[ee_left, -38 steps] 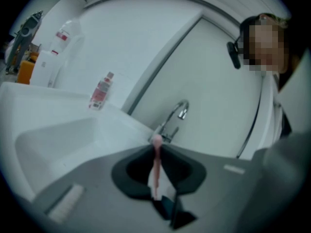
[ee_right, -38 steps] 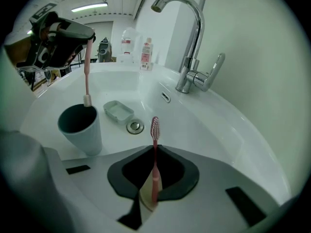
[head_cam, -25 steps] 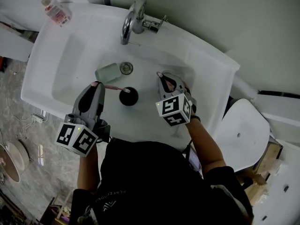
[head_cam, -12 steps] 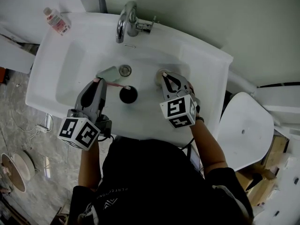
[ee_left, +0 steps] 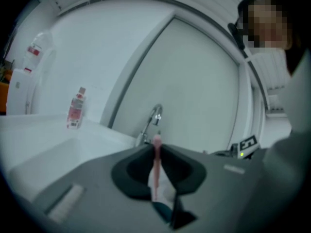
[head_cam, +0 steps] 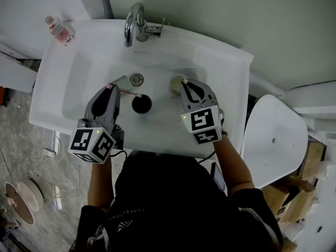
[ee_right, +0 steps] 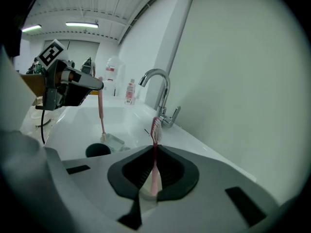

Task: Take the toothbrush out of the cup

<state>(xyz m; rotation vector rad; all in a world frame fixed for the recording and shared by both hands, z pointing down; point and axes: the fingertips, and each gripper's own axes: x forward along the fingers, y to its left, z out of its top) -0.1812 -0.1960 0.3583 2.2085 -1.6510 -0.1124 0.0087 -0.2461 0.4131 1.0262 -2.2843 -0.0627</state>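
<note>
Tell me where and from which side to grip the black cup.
Pinch the black cup by its rim from straight above, one jaw inside: it stands upright in the sink, mouth open upward. Take the right-hand rim; the toothbrush held by the left tool hangs at its left.

The left gripper [head_cam: 109, 88] is held just left of the cup [head_cam: 142, 104], its jaws pointed away from the body and closed on a pink toothbrush [head_cam: 126, 92], which is angled toward the cup. The right gripper [head_cam: 184, 84] is held to the cup's right, pointed the same way, its jaws closed on a second toothbrush [ee_right: 154, 130]. Both forearms are extended forward, the left forearm [head_cam: 100, 177] and the right forearm [head_cam: 231, 161] bare.
</note>
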